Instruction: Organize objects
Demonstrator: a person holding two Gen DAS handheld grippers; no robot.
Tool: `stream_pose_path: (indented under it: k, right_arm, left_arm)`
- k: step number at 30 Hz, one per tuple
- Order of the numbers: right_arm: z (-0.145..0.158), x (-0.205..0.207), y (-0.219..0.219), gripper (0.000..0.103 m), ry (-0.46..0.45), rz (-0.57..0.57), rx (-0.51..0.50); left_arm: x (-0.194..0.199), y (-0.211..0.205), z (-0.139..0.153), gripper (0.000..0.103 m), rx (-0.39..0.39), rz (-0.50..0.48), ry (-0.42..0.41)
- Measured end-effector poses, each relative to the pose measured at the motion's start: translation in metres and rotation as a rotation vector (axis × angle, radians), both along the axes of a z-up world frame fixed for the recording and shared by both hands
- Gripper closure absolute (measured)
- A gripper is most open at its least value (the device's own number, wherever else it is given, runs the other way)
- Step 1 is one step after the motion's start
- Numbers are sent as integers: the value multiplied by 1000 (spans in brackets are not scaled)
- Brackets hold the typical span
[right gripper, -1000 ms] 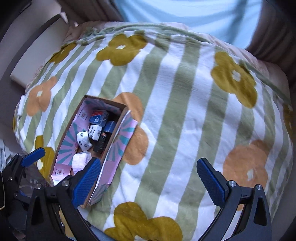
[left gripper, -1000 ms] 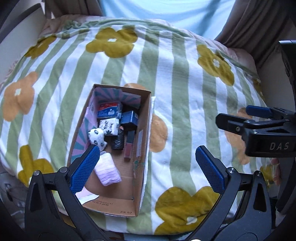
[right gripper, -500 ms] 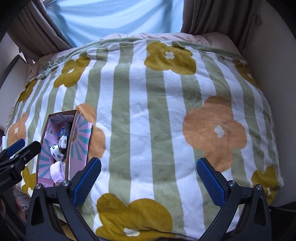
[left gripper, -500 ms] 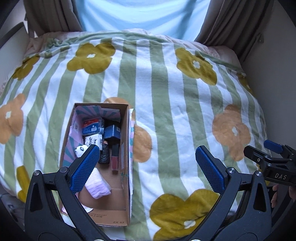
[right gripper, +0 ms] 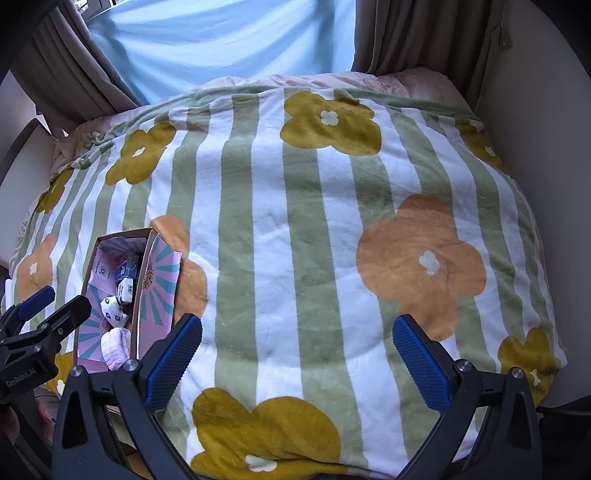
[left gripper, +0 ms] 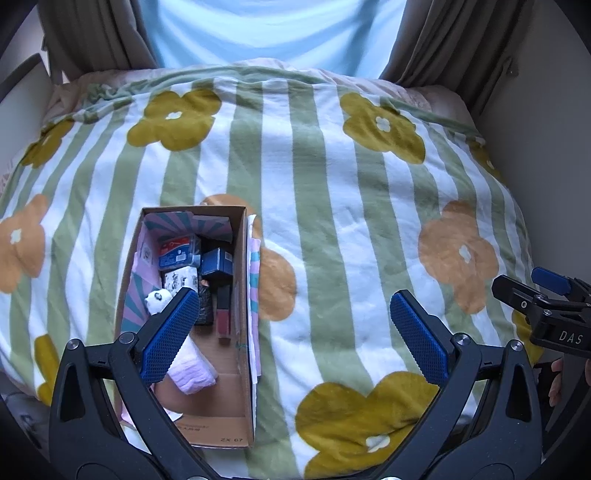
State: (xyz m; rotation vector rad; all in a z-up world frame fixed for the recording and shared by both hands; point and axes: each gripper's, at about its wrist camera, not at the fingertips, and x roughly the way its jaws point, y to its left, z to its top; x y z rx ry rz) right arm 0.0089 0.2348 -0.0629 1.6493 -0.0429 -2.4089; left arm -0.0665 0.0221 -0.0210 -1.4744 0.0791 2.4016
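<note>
An open cardboard box [left gripper: 242, 295] [right gripper: 142, 280] lies on the flowered blanket at the near left. Inside it sit a blue-and-red packet [left gripper: 177, 253], a dark blue small box [left gripper: 218, 262], a panda-print item [left gripper: 181, 278], a small panda toy [left gripper: 157, 300], a lipstick-like tube [left gripper: 222, 314] and a lilac cloth roll [left gripper: 192, 369] [right gripper: 116, 347]. My left gripper [left gripper: 291, 339] hangs open above the box's near right edge, holding nothing. My right gripper [right gripper: 295, 358] is open over bare blanket to the right, also holding nothing.
The striped blanket [left gripper: 332, 206] with yellow and orange flowers covers a bed. Brown curtains [left gripper: 443, 40] and a pale blue drape [left gripper: 269, 33] hang at the far end. A wall [right gripper: 535, 110] runs along the right. A hand [left gripper: 556, 384] shows at the right edge.
Both grippers have drawn back and up from the box, so more of the bed shows. The right gripper has swung to the right, away from the box. Both stay open.
</note>
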Motion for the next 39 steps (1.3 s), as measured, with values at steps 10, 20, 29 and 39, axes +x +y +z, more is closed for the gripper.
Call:
stream_pose_path:
  k: [10,20,29,39]
  right_arm:
    - [5,0,-5,0,16,8,-3]
    - [6,-1,-5,0,17,10,0]
    - [7,-1,-4,0,20,9,-4]
    - [8,-1,-2,0,34,12,-5]
  left_arm:
    - [4,-1,0,0,3,1,-1]
    - [4,0,0,0,1,3,1]
    - [8,0,1,0,2,10,3]
    - [10,-2,5,0,3,29,9]
